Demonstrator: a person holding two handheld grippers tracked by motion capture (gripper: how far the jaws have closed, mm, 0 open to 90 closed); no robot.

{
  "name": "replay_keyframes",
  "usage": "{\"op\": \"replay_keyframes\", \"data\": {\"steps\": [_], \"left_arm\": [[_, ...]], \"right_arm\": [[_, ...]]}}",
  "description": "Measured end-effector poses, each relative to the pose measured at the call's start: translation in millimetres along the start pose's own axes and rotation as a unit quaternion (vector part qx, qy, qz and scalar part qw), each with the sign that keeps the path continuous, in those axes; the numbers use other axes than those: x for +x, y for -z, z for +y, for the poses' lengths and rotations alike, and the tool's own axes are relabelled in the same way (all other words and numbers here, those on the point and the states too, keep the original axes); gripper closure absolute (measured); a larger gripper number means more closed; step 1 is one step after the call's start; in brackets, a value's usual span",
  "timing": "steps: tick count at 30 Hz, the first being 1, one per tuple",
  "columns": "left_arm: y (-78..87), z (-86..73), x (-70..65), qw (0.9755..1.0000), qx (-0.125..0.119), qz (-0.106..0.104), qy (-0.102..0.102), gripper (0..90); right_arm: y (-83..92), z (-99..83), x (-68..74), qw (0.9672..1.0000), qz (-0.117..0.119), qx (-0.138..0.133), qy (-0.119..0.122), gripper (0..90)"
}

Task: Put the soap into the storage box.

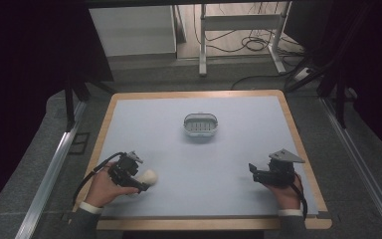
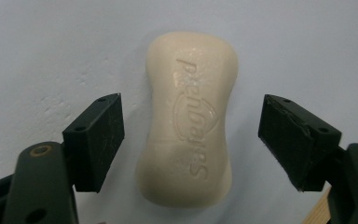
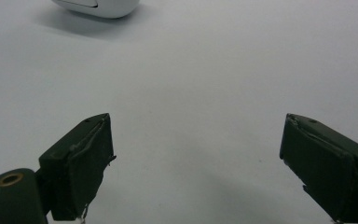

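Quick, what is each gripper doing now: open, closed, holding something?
Left gripper: open, jaws on either side of the soap, not touching it.
Right gripper: open, holding nothing.

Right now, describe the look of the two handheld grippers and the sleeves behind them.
Both the left gripper and the right gripper are black, with blocky rectangular jaws and brass-coloured pivot rivets. A grey three-cornered plate tops each one. Black cables trail back past the wrists. The sleeves are dark, with white cuffs.

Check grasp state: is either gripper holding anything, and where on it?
Nothing is held. The left gripper is open, straddling the soap at its waist without touching it. The right gripper is open over bare table.
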State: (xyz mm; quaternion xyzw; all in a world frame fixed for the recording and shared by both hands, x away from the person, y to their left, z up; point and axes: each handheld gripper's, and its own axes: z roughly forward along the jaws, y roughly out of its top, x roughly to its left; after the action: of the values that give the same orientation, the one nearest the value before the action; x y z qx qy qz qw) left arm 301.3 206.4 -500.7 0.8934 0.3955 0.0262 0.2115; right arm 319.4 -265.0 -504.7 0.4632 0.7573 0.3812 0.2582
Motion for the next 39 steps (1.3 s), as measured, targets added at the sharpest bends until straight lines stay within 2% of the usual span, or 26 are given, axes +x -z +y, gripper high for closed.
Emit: {"op": "replay_keyframes", "data": {"steps": [4,8,11,18,22,32,39], "left_arm": [[-6.6,2.9,-0.8,0.9998,0.016,0.008,-0.004,26.5],[-8.5,3.8,-1.2,0.9997,0.020,0.011,-0.004,29.6],[-10.3,4.2,-1.6,0.9995,0.026,0.016,-0.004,35.2],[-15.3,2.8,-1.9,0.9990,0.039,0.023,-0.003,37.4],[-14.1,2.3,-1.3,0.9990,0.036,0.024,-0.007,48.5],[-8.0,4.4,0.6,0.9990,0.036,0.023,-0.012,49.5],[1.7,8.6,1.5,0.9994,0.023,0.016,-0.019,49.6]], "right_arm": [[-1.3,-0.2,1.2,1.0000,0.000,0.002,0.004,9.3],[-1.4,-0.3,1.2,1.0000,-0.001,0.003,0.005,9.3],[-1.2,-0.2,1.3,1.0000,-0.004,0.003,0.006,9.3],[-1.6,-0.3,1.8,0.9999,-0.005,0.005,0.008,9.3],[-1.5,0.0,2.5,0.9999,-0.006,0.004,0.010,9.3],[-1.8,-0.3,2.7,0.9999,-0.009,0.005,0.011,9.3],[-2.6,-0.4,3.4,0.9998,-0.010,0.006,0.013,9.3]]}}
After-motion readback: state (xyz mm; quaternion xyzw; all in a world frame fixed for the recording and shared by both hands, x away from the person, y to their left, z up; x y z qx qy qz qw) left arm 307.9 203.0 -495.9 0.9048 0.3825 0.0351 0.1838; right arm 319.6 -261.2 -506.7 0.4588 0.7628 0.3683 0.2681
